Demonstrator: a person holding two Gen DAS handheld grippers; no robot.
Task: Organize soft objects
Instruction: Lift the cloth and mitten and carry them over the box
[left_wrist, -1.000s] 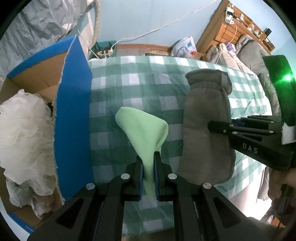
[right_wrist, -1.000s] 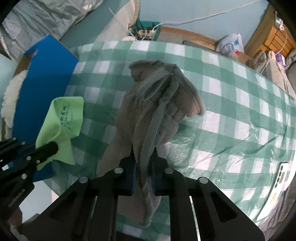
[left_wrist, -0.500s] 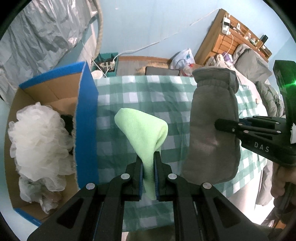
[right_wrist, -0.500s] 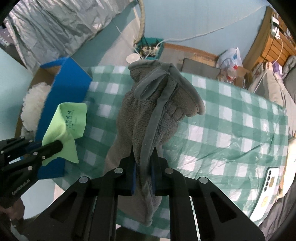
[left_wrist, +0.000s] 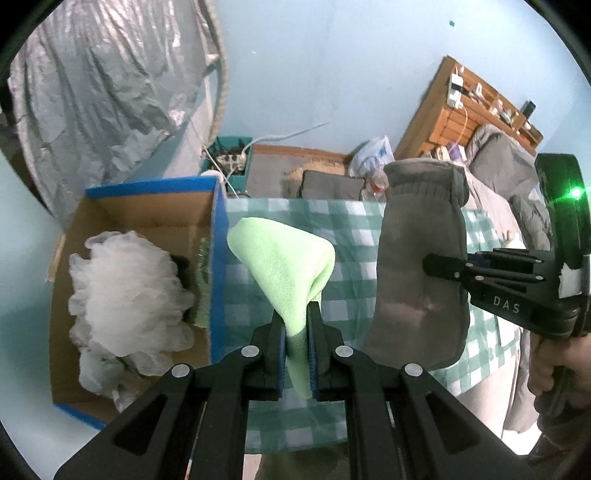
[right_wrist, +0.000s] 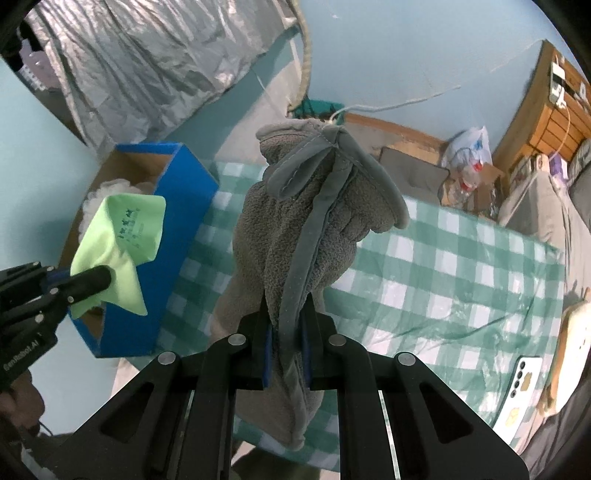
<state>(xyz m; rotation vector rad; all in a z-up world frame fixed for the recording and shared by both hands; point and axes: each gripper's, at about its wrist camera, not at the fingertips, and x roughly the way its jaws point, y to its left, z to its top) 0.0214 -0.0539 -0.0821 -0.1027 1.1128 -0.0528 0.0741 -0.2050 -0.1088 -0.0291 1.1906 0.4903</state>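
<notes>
Green cloth (left_wrist: 286, 273) pinched between left tool (left_wrist: 296, 334) pads.

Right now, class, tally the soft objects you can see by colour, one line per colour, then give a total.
Green: 1, the green cloth pinched in the left gripper.
Grey: 1, the grey mitten pinched in the right gripper.
White: 1, the white mesh puff in the cardboard box.
Total: 3.

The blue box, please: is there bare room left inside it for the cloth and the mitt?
Blue box: its far end, behind the white mesh puff, shows bare cardboard. The puff crowds the near half; dark items fill the strip along the blue wall.
</notes>
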